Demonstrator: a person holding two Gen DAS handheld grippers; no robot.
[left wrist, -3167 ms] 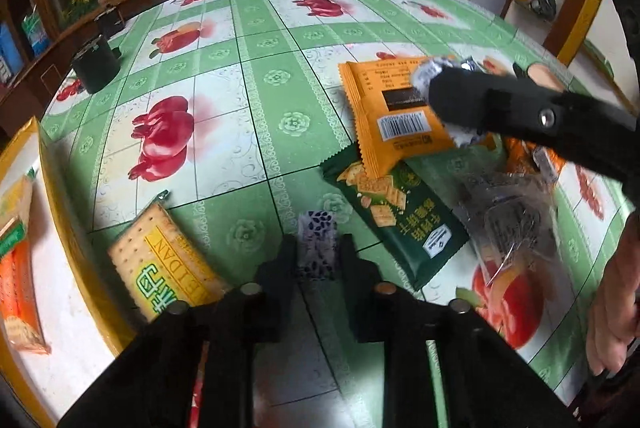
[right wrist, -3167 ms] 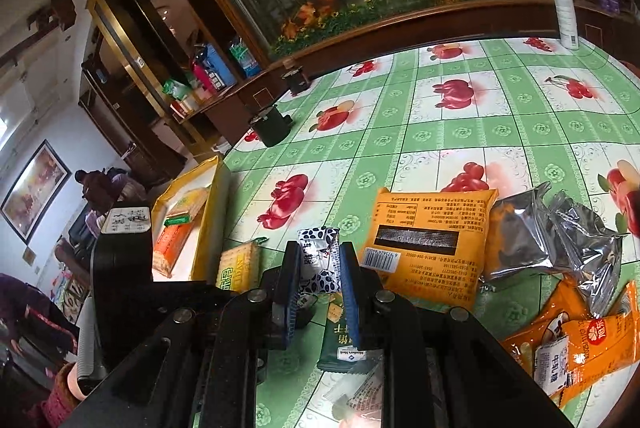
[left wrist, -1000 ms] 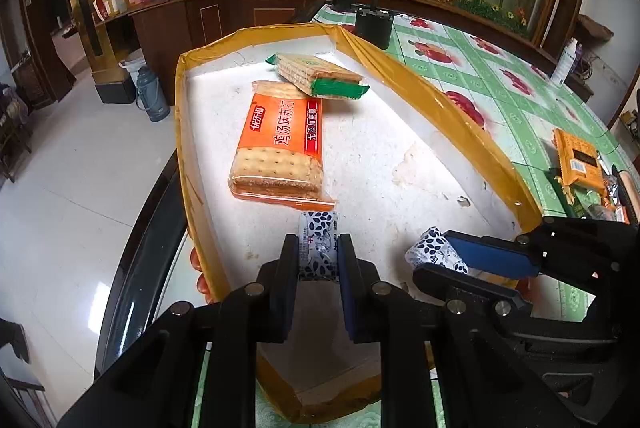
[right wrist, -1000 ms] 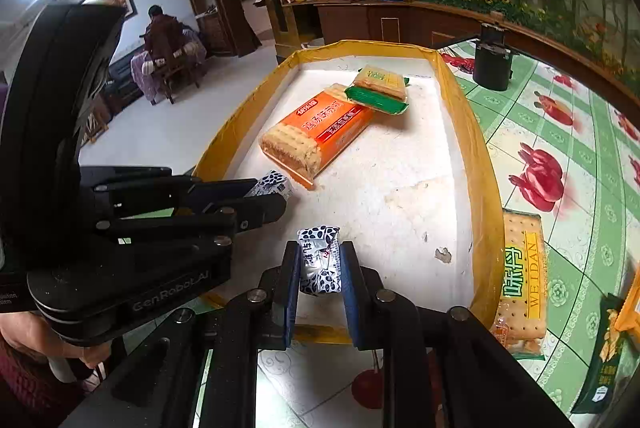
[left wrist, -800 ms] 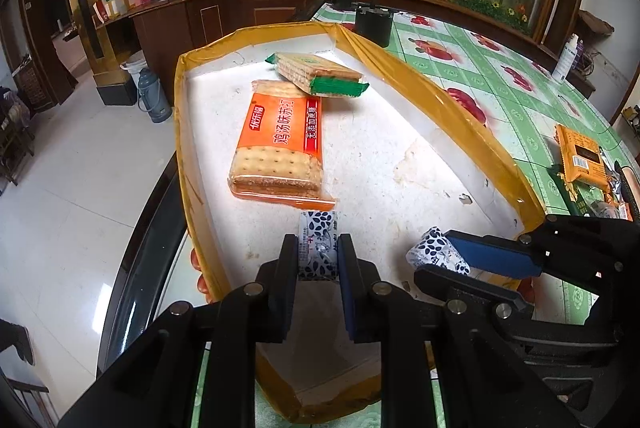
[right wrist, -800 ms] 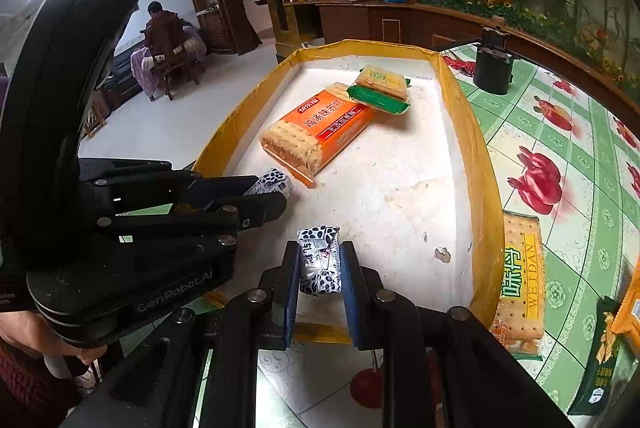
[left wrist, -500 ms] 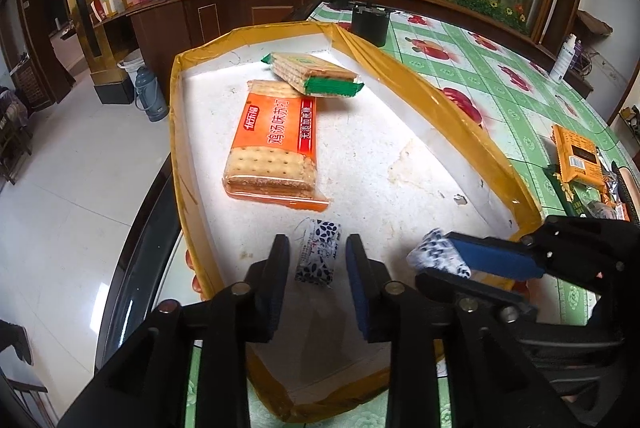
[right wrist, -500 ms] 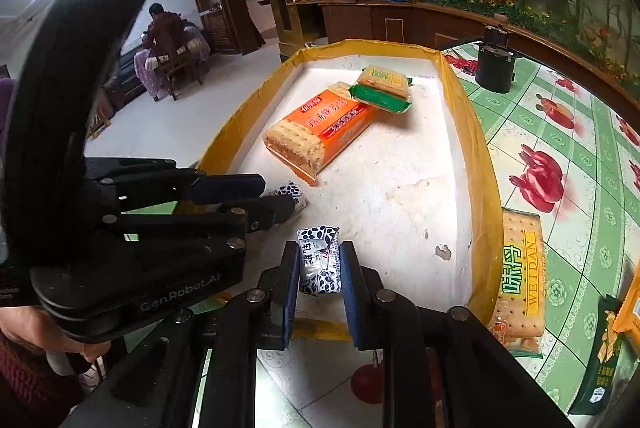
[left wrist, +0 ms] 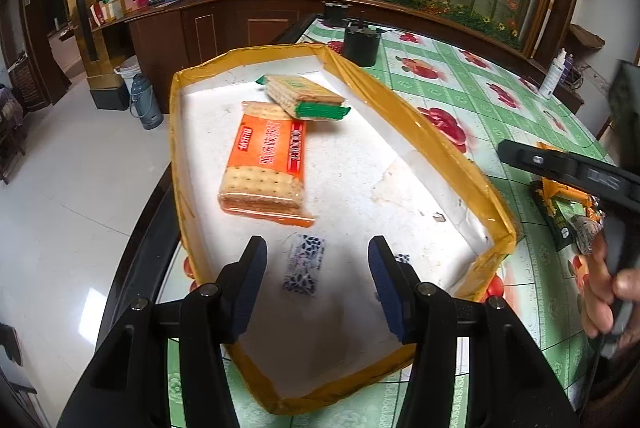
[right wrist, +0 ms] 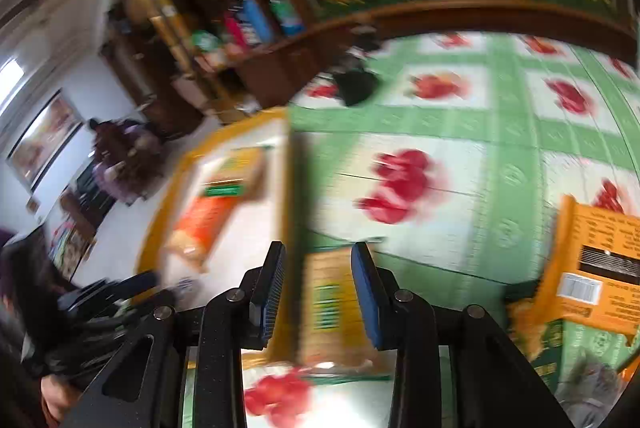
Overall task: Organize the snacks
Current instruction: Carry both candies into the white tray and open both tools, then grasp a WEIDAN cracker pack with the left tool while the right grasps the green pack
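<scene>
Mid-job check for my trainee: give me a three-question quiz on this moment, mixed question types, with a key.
1. True or false: the left hand-held gripper is shut on the small black-and-white patterned packet.
2. Multiple choice: the orange cracker pack lies (A) on the green tablecloth, (B) inside the yellow-rimmed tray, (C) between the jaws of the right hand-held gripper.
3. Fill in: the green-ended cracker pack lies farther from the left camera than the orange one, with one end resting on ____.

Key
1. False: its jaws stand wide apart, and the packet lies on the tray floor.
2. B
3. the orange cracker pack
</scene>
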